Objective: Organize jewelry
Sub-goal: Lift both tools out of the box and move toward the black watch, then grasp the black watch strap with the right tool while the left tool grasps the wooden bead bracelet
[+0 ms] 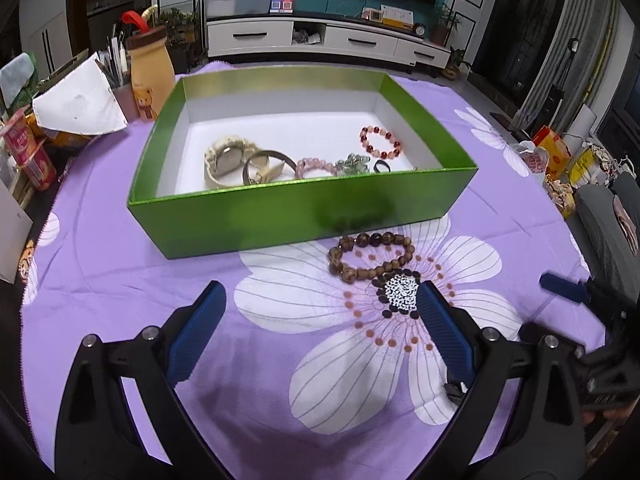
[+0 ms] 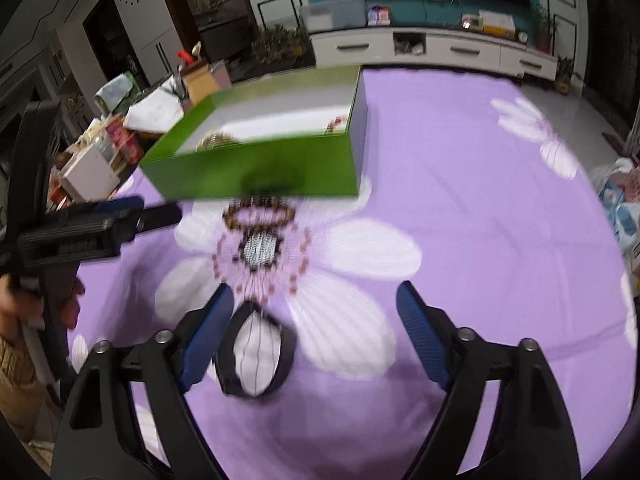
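Observation:
A green box (image 1: pixel 280 216) with a white inside stands on the purple flowered cloth (image 1: pixel 120 264). In it lie a cream watch (image 1: pixel 224 158), a dark bangle (image 1: pixel 268 162), a pink bead bracelet (image 1: pixel 316 166) and a red bead bracelet (image 1: pixel 380 142). A brown wooden bead bracelet (image 1: pixel 370 256) lies on the cloth just before the box; it also shows blurred in the right wrist view (image 2: pixel 260 214). A black band (image 2: pixel 256 354) lies between the right gripper's fingers, near the left pad (image 2: pixel 208 340). My left gripper (image 1: pixel 320 308) is open and empty. My right gripper (image 2: pixel 316 312) is open.
The box (image 2: pixel 256 168) is to the left in the right wrist view. A bear bottle (image 1: pixel 150 76), tissues (image 1: pixel 80 104) and snack packs (image 1: pixel 32 152) crowd the table's left edge. Bags (image 1: pixel 560 156) lie at the right. The left gripper's body (image 2: pixel 92 228) is at the right view's left side.

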